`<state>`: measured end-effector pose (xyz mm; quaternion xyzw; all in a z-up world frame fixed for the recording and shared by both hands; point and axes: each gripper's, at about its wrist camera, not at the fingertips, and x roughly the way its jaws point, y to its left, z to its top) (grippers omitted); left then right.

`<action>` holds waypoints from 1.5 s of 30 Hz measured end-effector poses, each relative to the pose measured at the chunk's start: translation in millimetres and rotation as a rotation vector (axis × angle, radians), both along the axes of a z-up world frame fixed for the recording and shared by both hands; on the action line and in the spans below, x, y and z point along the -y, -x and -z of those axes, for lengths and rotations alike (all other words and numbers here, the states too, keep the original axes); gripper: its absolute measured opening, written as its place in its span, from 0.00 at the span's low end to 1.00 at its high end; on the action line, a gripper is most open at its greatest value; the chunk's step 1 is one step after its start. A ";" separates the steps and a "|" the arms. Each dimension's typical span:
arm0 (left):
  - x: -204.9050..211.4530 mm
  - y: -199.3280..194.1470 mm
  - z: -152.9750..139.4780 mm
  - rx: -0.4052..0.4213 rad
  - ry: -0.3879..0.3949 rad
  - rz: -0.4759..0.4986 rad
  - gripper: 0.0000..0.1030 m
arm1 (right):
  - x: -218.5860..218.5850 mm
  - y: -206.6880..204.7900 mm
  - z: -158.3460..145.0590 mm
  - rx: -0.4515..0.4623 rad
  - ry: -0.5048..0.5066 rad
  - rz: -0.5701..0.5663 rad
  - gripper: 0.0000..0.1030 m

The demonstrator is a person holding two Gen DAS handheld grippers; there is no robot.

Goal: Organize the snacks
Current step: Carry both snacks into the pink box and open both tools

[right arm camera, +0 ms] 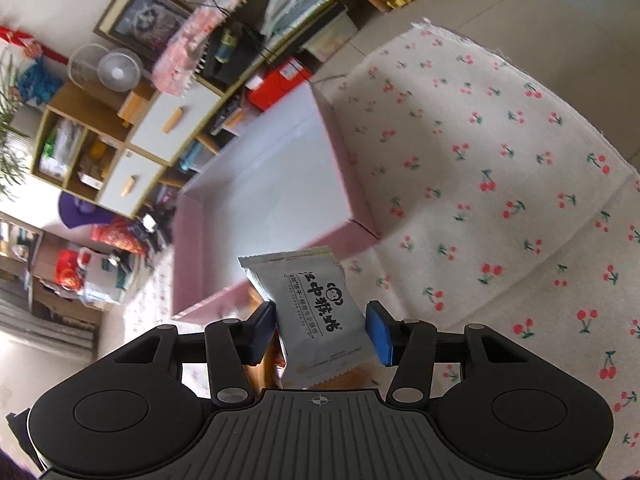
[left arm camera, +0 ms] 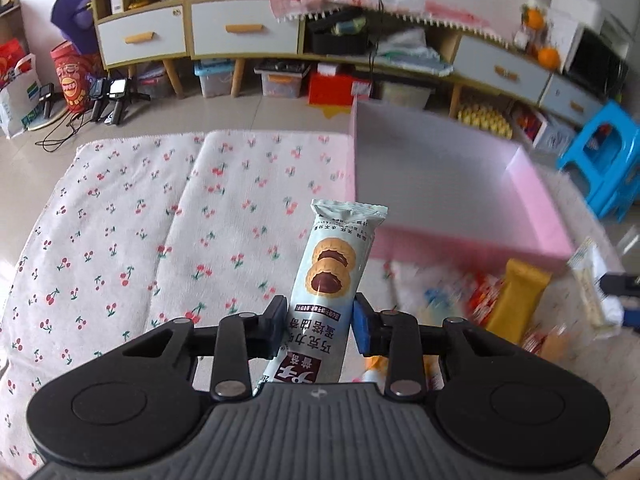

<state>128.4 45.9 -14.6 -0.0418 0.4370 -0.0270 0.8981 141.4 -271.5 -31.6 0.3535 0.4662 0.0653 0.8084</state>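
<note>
The left gripper clamps a tall pale-blue chocolate biscuit pack, held upright just left of the pink box. Only the left wrist view shows the loose snack pile before the box's near wall. The right gripper pinches a grey-white biscuit packet above the box's near corner; cherry-print cloth spreads wide beside the box.
</note>
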 end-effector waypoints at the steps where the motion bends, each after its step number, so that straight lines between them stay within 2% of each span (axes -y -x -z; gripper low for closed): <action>1: 1.5 -2.0 -3.5 0.011 0.013 0.003 0.30 | -0.6 -1.5 -2.4 0.004 -0.005 -0.001 0.48; 5: 15.5 -18.9 -15.2 0.073 0.026 0.043 0.30 | -7.2 -12.3 -18.8 0.071 0.002 -0.013 0.48; 9: 32.9 -48.4 -16.6 0.100 0.060 0.097 0.30 | -16.5 -32.3 -26.8 0.148 0.023 -0.019 0.48; 13: 54.7 -75.0 -8.1 0.153 0.018 0.156 0.30 | -22.7 -54.8 -16.5 0.177 0.026 -0.006 0.48; 16: 61.8 -89.0 2.9 0.169 0.022 0.169 0.30 | -24.9 -68.0 -8.1 0.193 0.039 0.000 0.48; 22: 65.2 -95.6 14.9 0.204 -0.027 0.211 0.30 | -20.8 -79.5 7.6 0.237 0.032 0.017 0.48; 26: 62.0 -89.3 20.5 0.185 -0.085 0.203 0.29 | -26.1 -83.4 17.2 0.230 0.097 0.004 0.48; 29: 56.7 -82.4 24.8 0.159 -0.099 0.191 0.28 | -32.8 -84.3 23.7 0.218 0.137 -0.011 0.48; 34: 58.1 -73.1 27.2 0.145 -0.148 0.216 0.28 | -46.7 -83.0 29.6 0.191 0.187 -0.057 0.48; 38: 53.9 -66.4 24.9 0.113 -0.154 0.200 0.27 | -57.7 -78.7 27.0 0.186 0.233 -0.095 0.48; 45: 48.6 -64.5 22.8 0.042 -0.161 0.161 0.27 | -68.4 -75.7 25.6 0.186 0.256 -0.123 0.48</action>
